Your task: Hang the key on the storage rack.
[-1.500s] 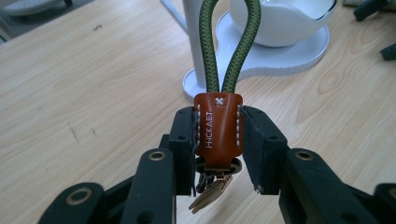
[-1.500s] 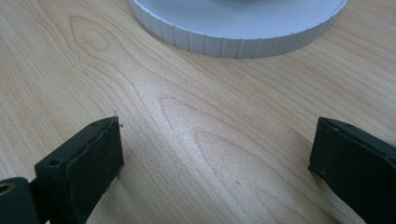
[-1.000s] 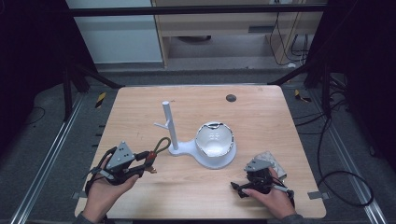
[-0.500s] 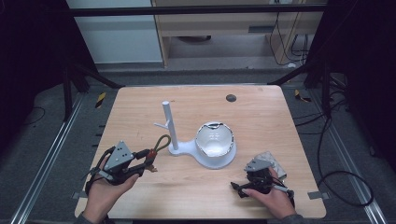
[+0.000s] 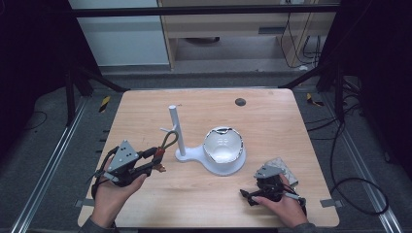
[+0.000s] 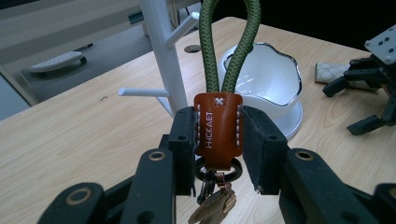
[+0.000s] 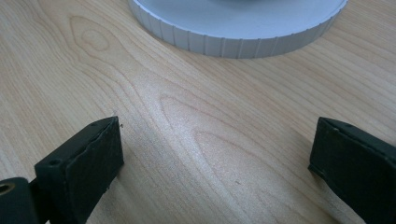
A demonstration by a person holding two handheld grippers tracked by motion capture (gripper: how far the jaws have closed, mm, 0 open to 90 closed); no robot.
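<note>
Left gripper (image 5: pixel 156 162): sits at about 8 o'clock on the table in the high view, held in the person's left hand (image 5: pixel 114 194); its jaws are clamped on the brown leather tab of the keychain, one pad on each side of the tab.
Keychain (image 6: pixel 218 126): brown leather tab stitched in white, with a green braided cord loop rising from its top and a metal ring with a clasp hanging below the pads; in the high view the loop points toward the stand's post, close to the lower peg.
Stand (image 5: pixel 176 130): white upright post with short side pegs, near the table's centre, at 1 o'clock from the left gripper; its flat base runs on under the bowl.
Bowl (image 5: pixel 222 145): white, wavy-rimmed, resting on the round end of the stand's base, just at 3 o'clock of the post.
Right gripper (image 7: pixel 215 154): at about 5 o'clock on the table, held low in the right hand (image 5: pixel 282 206); its jaws stand wide apart over bare wood, nothing between them, and the ribbed rim of the round base lies at 12 o'clock ahead of them.
Patterned pouch (image 5: pixel 283 168): lies flat just beyond the right gripper, at its 1 o'clock.
Table (image 5: pixel 272 121): light wood, with a small dark round inset at 12 o'clock.
</note>
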